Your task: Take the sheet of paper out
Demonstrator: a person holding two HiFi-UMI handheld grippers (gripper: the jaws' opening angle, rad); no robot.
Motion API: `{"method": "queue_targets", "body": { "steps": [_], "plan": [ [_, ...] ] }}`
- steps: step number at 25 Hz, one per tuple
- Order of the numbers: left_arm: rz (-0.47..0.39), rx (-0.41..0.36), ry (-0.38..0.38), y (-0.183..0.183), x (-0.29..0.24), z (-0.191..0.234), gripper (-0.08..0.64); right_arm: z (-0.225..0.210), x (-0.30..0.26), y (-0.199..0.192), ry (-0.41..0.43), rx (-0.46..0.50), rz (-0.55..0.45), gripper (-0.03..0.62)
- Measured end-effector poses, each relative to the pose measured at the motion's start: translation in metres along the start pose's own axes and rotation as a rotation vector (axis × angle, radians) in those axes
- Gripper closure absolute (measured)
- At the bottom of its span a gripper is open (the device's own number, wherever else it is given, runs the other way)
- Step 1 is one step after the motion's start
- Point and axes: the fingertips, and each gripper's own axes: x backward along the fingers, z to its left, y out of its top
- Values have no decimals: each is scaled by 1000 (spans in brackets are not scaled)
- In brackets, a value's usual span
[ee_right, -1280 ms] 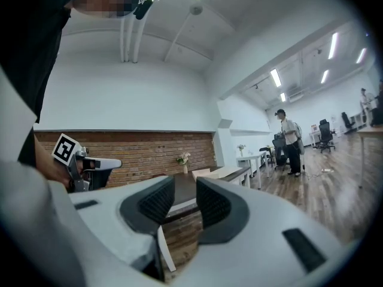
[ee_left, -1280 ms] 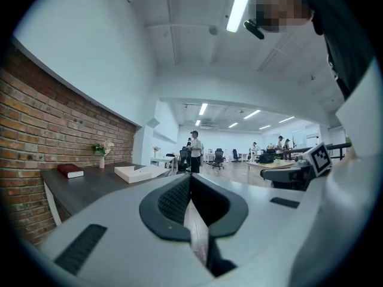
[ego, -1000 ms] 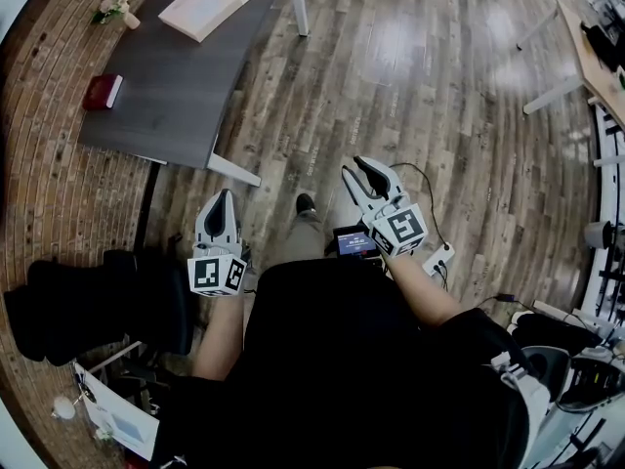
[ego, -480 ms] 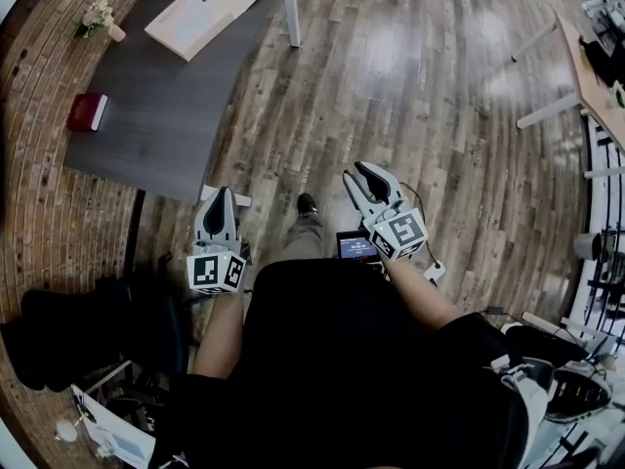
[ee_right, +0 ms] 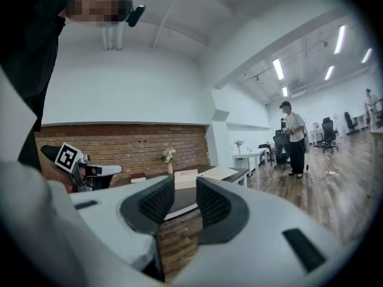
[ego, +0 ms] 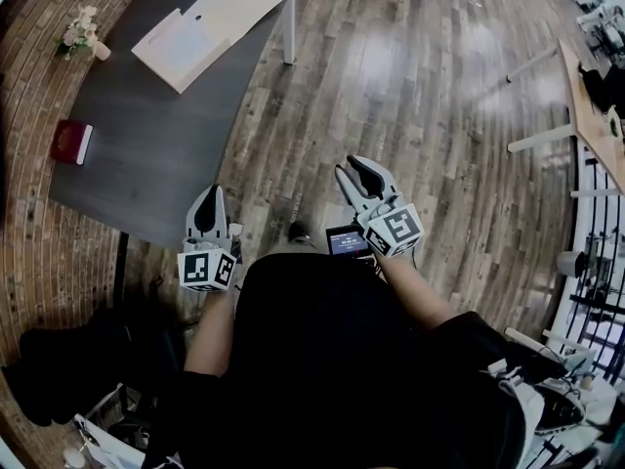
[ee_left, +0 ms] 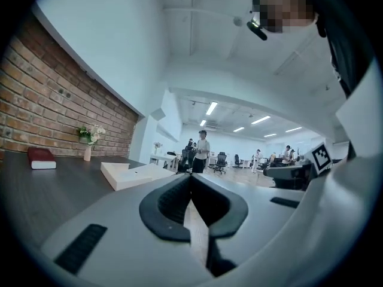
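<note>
A flat beige folder-like case (ego: 210,22) lies open on the dark table (ego: 146,164) at the upper left of the head view. No separate sheet of paper can be made out on it. It shows as a pale flat box (ee_left: 134,173) in the left gripper view, and small and far (ee_right: 203,175) between the jaws in the right gripper view. My left gripper (ego: 208,197) is shut and empty, held near the table's near corner. My right gripper (ego: 350,168) is open and empty over the wooden floor, well away from the table.
A vase of flowers (ego: 78,32) and a red book (ego: 70,142) stand on the table's left side by the brick wall. A small lit screen (ego: 349,241) hangs at the person's waist. Another desk (ego: 586,86) is at the far right. A person (ee_left: 203,151) stands far off.
The table and the case have slid down and closer in the head view as the person walks towards them. Both grippers keep their poses and states.
</note>
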Motion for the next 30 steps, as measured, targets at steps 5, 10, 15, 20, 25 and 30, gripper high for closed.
{"method": "queue_targets", "body": {
  "steps": [5, 10, 15, 20, 25, 30],
  "plan": [
    [-3, 15, 10, -6, -52, 29, 565, -39, -42, 0, -35, -5, 3, 477],
    [10, 40, 21, -17, -89, 47, 565, -70, -73, -2, -47, -6, 33, 477],
    [18, 68, 28, -25, -128, 58, 565, -109, -105, -7, -61, -6, 47, 477],
    [24, 54, 69, -24, -174, 72, 565, -165, -141, 1, -60, -15, 43, 477],
    [52, 37, 146, -25, -238, 84, 565, -222, -194, -3, 1, -45, 75, 477],
    [74, 35, 213, -15, -303, 84, 565, -277, -251, 12, 117, -41, 93, 480]
  ]
}}
